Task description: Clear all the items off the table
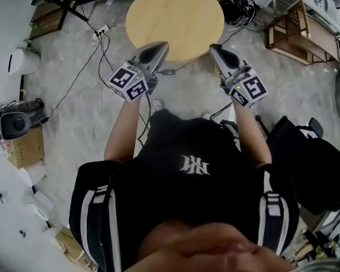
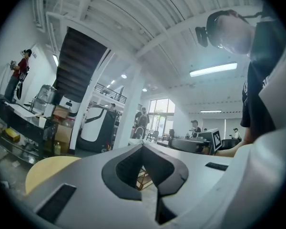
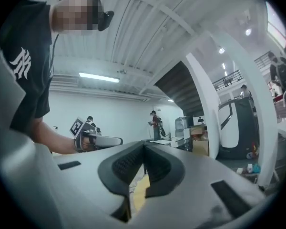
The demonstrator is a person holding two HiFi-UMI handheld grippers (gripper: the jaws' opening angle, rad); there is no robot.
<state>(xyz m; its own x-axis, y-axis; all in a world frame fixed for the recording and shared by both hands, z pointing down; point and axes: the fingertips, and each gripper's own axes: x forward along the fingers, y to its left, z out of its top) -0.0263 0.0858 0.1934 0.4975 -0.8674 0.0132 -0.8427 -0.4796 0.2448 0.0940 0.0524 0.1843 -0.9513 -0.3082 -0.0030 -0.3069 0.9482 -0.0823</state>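
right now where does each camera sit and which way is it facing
Head view: on the person's head, facing steeply down at the round table and floor; shows torso, both forearms, left gripper and right gripper.
Left gripper view: on the left gripper, facing level across the room over its shut jaws; torso at right.
Right gripper view: on the right gripper, facing level over its shut jaws; torso and arm at left.
Shared: each gripper view catches the other gripper; all three show the torso.
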